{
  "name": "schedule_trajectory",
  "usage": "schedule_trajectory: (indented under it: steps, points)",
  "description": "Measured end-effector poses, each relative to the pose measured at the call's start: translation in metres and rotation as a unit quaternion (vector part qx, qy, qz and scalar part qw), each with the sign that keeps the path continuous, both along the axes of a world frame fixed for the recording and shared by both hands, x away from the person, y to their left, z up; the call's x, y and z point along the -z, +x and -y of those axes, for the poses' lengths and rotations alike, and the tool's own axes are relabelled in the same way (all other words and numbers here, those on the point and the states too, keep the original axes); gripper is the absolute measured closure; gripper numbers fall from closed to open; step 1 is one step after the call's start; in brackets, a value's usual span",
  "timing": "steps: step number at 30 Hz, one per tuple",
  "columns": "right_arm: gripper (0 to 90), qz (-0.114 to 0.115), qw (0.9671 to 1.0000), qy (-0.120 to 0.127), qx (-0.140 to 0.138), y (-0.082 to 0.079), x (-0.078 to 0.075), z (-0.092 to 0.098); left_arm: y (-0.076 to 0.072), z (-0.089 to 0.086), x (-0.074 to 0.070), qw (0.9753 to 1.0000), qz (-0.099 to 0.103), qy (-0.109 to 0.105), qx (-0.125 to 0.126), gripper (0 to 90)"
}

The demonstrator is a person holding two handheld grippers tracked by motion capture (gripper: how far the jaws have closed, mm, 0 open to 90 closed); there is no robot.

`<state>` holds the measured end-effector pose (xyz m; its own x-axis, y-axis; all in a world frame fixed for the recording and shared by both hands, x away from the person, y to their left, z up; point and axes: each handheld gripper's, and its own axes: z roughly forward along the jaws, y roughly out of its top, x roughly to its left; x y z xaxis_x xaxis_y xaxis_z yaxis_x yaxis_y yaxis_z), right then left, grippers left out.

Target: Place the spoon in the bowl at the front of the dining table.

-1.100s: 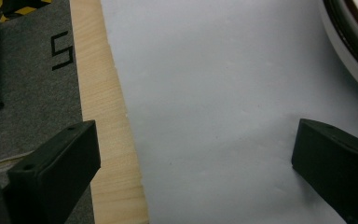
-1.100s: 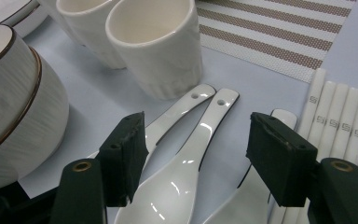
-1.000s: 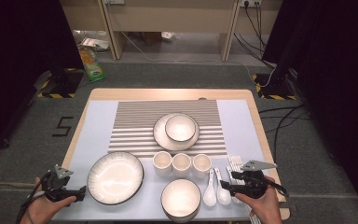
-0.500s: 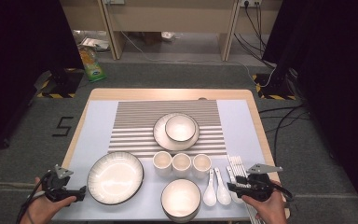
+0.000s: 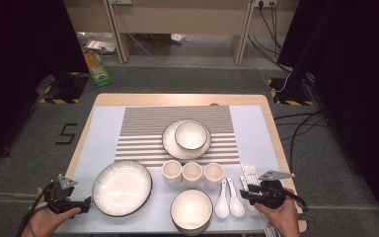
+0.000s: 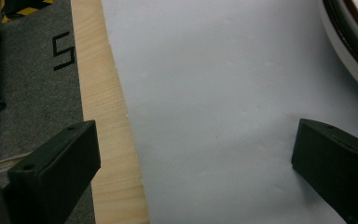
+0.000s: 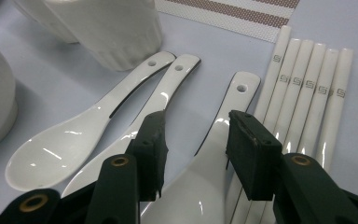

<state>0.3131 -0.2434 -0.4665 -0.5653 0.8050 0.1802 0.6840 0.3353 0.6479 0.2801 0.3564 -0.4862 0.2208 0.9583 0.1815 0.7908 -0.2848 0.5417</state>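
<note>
Evidently third spoon was target: lay on near right of table, rightmost of three, just beside chopsticks. Right gripper straddled its handle, jaws part open, one each side, not yet clamped. Judged: approach done; squeeze and lift left. Other two spoons lay untouched left of it, cup beyond. Left gripper wide open, empty, over near left table edge beside big plate.
</note>
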Motion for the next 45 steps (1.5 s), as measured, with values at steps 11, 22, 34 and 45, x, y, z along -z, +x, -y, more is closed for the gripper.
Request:
schedule_trajectory:
  steps: [11,22,34,45]
  points:
    - [61.8,-0.008,0.9998,-0.021,-0.001,0.003,0.011,-0.007,0.000,0.000,0.000,1.0000,0.000,0.000,0.000,0.1]
    - [69.7,-0.006,0.9996,-0.026,0.013,0.003,0.011,-0.009,0.000,0.000,0.000,1.0000,-0.002,0.001,0.001,0.1]
    - [73.5,-0.014,0.9996,0.002,0.026,0.004,0.013,-0.007,0.000,0.000,0.000,1.0000,-0.002,-0.001,0.000,0.1]
    - [74.7,-0.012,0.9996,0.004,0.026,0.005,0.013,-0.007,0.000,0.000,0.000,1.0000,-0.001,0.001,0.000,0.1]
